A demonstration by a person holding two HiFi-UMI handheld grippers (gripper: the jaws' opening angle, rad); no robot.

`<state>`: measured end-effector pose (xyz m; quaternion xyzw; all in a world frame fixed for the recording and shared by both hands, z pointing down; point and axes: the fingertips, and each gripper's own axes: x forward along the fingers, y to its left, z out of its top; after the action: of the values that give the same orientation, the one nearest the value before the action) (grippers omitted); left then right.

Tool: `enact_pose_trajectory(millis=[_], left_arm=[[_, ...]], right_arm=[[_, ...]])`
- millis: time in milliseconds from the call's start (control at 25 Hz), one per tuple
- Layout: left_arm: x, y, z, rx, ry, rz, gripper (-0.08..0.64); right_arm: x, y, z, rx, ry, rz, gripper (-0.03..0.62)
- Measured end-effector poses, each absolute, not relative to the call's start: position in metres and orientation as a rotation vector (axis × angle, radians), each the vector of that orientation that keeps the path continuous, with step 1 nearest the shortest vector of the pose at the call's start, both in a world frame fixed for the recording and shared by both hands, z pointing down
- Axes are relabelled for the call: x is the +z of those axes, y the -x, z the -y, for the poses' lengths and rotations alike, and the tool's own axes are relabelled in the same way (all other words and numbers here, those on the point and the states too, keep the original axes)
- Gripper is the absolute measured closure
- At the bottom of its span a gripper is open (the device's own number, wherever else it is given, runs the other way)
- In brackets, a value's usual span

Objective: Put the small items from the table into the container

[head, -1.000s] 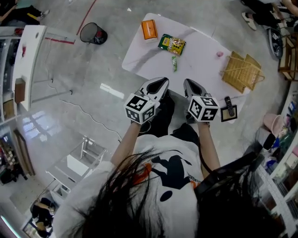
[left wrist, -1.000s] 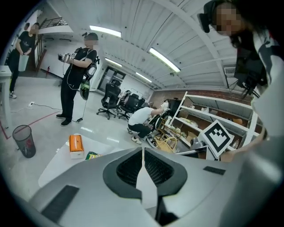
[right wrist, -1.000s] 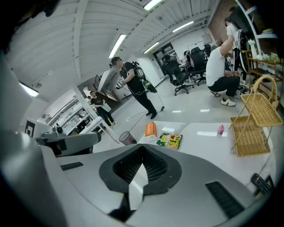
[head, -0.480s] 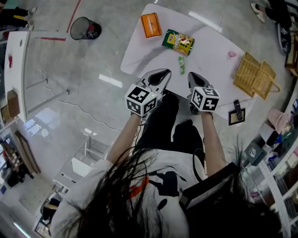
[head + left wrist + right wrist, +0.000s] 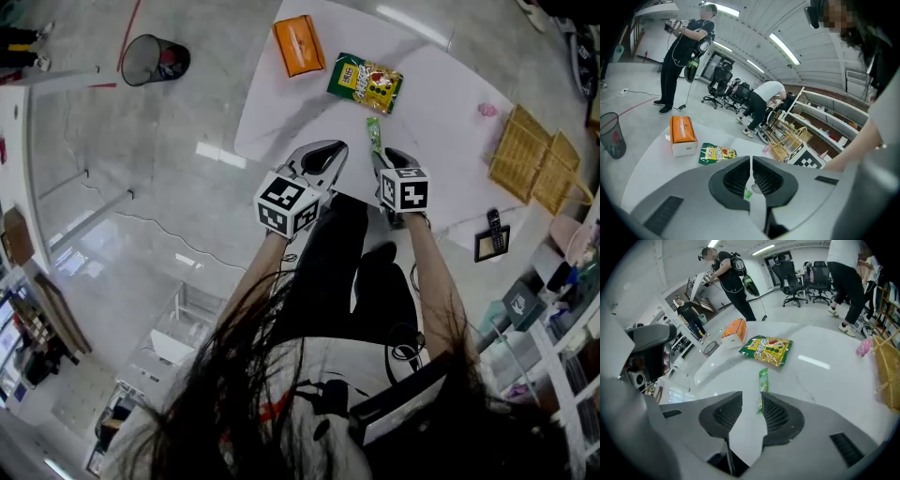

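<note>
On the white table [image 5: 441, 141] lie a thin green sachet [image 5: 375, 134], a green and yellow snack bag [image 5: 366, 82], an orange tissue box [image 5: 298, 44] and a small pink item [image 5: 487, 110]. A wicker basket [image 5: 536, 169] stands at the table's right end. My right gripper [image 5: 382, 157] hangs just over the near end of the sachet [image 5: 762, 380]; its jaws are opening and the sachet's near end shows in the gap between them, untouched. My left gripper [image 5: 330, 150] is at the table's near edge, left of the sachet, shut [image 5: 751, 159] and holding nothing.
A phone [image 5: 495, 225] and a small black frame [image 5: 489, 246] lie at the table's near right corner. A wire bin [image 5: 148, 58] stands on the floor to the left. People and office chairs [image 5: 724, 84] are beyond the table. Shelves [image 5: 562, 309] run along the right.
Both grippers have dropped and moved forward to the table's near edge. The right gripper now tilts steeply down over the green sachet.
</note>
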<state>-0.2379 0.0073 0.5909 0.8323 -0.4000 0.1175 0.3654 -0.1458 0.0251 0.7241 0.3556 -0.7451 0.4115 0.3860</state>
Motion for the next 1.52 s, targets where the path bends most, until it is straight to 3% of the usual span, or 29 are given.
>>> enact_pose_trajectory(millis=[360, 560, 1000, 1520], left_arm=[[0.627, 0.249, -0.02, 0.33, -2.079, 1.023, 0.546], [0.627, 0.25, -0.026, 0.339, -2.076, 1.017, 0.546], [0.57, 0.22, -0.022, 0.305, -2.126, 0.978, 0.546], [0.491, 0.132, -0.009, 0.295, -2.23, 0.925, 0.546]], right_arm=[[0.787, 0.135, -0.037, 0.986, -0.901, 1.729, 0.467], [0.785, 0.132, -0.039, 0.995, -0.922, 1.722, 0.541], [0.692, 0.116, -0.026, 1.162, -1.051, 1.808, 0.566], [0.586, 0.029, -0.031, 1.253, -1.195, 1.868, 0.568]])
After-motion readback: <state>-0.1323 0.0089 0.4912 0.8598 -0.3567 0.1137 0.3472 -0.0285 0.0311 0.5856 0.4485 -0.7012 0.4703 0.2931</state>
